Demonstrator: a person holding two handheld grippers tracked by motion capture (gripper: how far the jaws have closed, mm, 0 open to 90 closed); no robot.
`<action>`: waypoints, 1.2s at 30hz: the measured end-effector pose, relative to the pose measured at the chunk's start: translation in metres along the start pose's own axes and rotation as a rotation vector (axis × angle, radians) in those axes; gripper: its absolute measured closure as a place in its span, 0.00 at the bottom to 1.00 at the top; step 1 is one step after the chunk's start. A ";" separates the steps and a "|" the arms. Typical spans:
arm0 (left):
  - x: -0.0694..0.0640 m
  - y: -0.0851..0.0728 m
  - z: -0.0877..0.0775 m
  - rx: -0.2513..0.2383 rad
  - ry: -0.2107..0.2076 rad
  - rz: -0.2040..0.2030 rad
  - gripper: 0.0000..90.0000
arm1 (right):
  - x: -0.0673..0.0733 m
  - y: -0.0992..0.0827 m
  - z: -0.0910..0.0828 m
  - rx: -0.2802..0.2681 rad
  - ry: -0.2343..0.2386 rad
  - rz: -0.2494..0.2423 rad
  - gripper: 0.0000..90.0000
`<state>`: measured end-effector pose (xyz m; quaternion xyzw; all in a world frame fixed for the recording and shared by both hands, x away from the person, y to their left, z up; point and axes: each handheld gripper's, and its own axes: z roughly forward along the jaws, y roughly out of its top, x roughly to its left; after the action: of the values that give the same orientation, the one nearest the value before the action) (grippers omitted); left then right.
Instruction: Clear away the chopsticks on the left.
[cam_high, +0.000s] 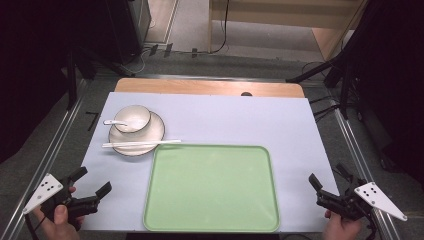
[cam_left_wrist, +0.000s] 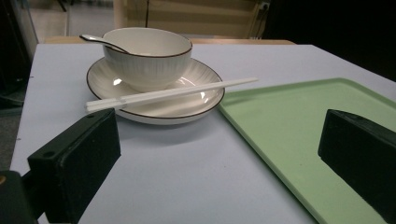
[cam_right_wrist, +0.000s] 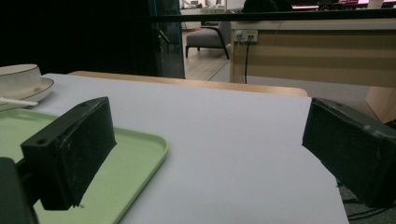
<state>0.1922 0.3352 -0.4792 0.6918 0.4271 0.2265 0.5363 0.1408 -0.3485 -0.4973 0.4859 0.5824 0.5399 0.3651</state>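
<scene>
A white ribbed bowl (cam_high: 133, 118) with a dark rim stands on a matching plate (cam_high: 153, 131) at the table's left. A white spoon (cam_high: 112, 122) rests in the bowl, handle out to the left. White chopsticks (cam_high: 141, 144) lie across the plate's near edge. A green tray (cam_high: 212, 187) lies bare at the front centre. My left gripper (cam_high: 93, 183) is open at the front left corner, aimed at the bowl (cam_left_wrist: 147, 55), chopsticks (cam_left_wrist: 168, 94) and tray (cam_left_wrist: 299, 121). My right gripper (cam_high: 327, 181) is open at the front right, with the tray's corner (cam_right_wrist: 140, 140) between its jaws.
A pale blue mat (cam_high: 235, 120) covers the wooden table (cam_high: 210, 87). Metal rails (cam_high: 357, 150) run along both sides. Beyond the far edge are cables, dark stands and a wooden cabinet (cam_right_wrist: 317, 51). The mat's right half holds nothing.
</scene>
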 end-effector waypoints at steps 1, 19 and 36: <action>-0.001 0.001 0.000 -0.005 -0.016 -0.001 0.00 | 0.001 0.000 0.000 0.001 -0.002 -0.003 0.03; -0.034 0.026 0.058 0.268 -0.136 -0.018 1.00 | 0.011 0.000 0.006 0.025 0.013 -0.031 0.03; -0.019 0.042 0.171 0.431 -0.100 -0.061 1.00 | 0.012 -0.001 0.005 0.030 0.005 -0.032 0.03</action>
<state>0.3282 0.2229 -0.4919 0.7875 0.4596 0.0790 0.4030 0.1419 -0.3356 -0.4975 0.4806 0.5991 0.5262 0.3649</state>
